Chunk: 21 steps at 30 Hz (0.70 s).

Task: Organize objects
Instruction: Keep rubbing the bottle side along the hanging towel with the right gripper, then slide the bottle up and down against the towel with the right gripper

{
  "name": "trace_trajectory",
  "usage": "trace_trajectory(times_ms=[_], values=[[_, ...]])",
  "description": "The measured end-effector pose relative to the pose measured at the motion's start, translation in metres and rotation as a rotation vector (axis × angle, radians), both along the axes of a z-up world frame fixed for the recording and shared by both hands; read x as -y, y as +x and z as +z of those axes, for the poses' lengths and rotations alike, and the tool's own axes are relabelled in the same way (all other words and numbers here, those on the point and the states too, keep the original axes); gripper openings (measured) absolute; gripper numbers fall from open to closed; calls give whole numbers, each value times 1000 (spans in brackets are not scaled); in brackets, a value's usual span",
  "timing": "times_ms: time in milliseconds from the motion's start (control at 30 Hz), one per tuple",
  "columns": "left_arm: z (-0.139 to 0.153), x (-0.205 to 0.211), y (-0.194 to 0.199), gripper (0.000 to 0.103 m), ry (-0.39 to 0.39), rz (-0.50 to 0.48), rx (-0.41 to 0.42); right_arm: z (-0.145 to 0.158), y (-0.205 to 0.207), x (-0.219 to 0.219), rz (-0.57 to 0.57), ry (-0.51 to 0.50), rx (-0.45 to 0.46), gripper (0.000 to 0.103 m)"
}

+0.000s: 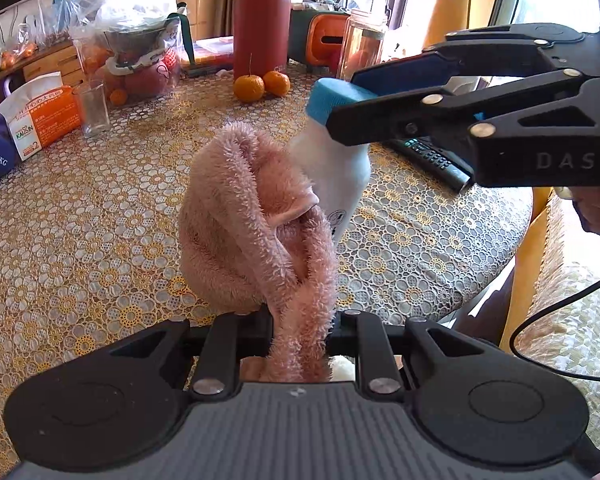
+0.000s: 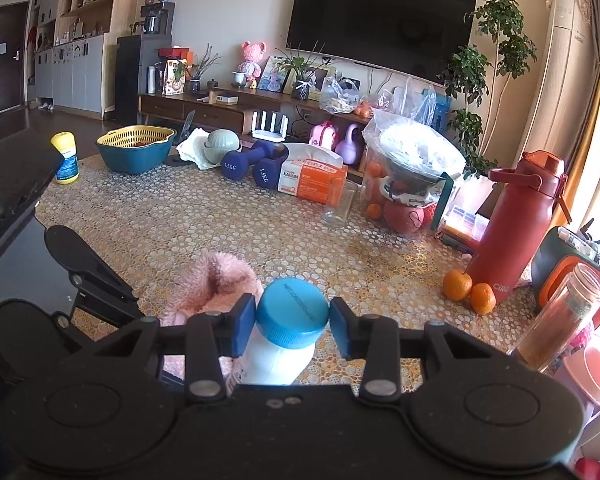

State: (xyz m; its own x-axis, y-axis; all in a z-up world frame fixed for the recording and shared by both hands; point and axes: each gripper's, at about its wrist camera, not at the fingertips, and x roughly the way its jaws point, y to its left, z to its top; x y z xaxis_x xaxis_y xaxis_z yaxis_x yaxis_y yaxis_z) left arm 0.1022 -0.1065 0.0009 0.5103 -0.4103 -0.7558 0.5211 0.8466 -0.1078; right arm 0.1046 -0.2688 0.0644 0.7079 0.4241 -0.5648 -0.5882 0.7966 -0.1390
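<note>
Our right gripper (image 2: 292, 330) held the white bottle (image 1: 336, 168) by its blue cap (image 2: 293, 312) at lower centre, jaws clamped on the cap, while our left gripper (image 1: 300, 332) pinched the pink fluffy cloth (image 1: 256, 224) shut at centre frame. The bottle touched the cloth's open fold above the patterned table (image 1: 80, 220). We judged that the smooth cap could slip, or the limp fold sag shut, blocking the bottle.

Table (image 2: 172, 216) middle open; tall flask (image 2: 516, 224) blocks right.
</note>
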Motion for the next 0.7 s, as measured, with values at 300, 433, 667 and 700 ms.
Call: trace_trajectory(times_ms=[300,433,667,700], values=[[-12,-3,12,20,11,27,-24,2,-2,12,-14,16,-12,40],[0,-3,7,20,-14,24,7,3,-1,17,-12,22,-28,40],[26,0,-3,20,-83,6,65,4,-5,14,-2,19,-35,40],[27,2,-5,20,-80,-2,72,4,-6,12,-2,18,-34,40]])
